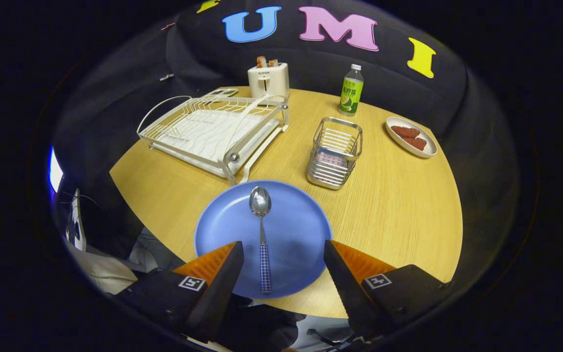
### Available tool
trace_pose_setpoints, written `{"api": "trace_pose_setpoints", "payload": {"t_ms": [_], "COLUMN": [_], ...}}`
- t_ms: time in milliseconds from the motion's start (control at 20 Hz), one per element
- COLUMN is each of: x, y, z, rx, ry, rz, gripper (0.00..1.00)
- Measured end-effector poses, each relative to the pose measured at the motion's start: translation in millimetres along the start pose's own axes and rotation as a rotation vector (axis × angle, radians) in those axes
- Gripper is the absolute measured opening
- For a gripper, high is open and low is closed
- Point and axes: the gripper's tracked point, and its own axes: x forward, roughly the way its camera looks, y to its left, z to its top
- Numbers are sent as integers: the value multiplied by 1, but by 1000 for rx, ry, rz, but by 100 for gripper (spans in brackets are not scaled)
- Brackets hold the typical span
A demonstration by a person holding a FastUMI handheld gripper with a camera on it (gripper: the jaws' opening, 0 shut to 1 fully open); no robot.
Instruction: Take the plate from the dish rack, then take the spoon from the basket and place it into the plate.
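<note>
A blue plate [291, 230] lies flat on the wooden table near its front edge. On it rests a metal spoon [262, 230] with a blue checked handle, bowl pointing away from me. My gripper [284, 249] is open above the plate, its orange-and-black fingers [227, 269] spread to either side of the spoon's handle without touching it. Beyond the plate to the left stands the white wire dish rack [218, 129], with no dishes in it. The metal wire basket [335, 151] stands just beyond the plate to the right.
A white toaster [268, 80] with bread stands behind the rack. A green bottle [351, 90] is at the back of the table. A small oval dish [411, 137] with brown pieces sits far right. Bare tabletop [399, 210] stretches right of the plate.
</note>
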Motion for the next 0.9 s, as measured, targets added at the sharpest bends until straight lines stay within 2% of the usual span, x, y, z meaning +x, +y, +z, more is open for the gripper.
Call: {"api": "trace_pose_setpoints", "payload": {"t_ms": [400, 900], "x": [-57, -161], "y": [-30, -35], "z": [127, 254], "rx": [-25, -97], "ry": [-268, -607], "rz": [-98, -190], "gripper": [100, 98]}}
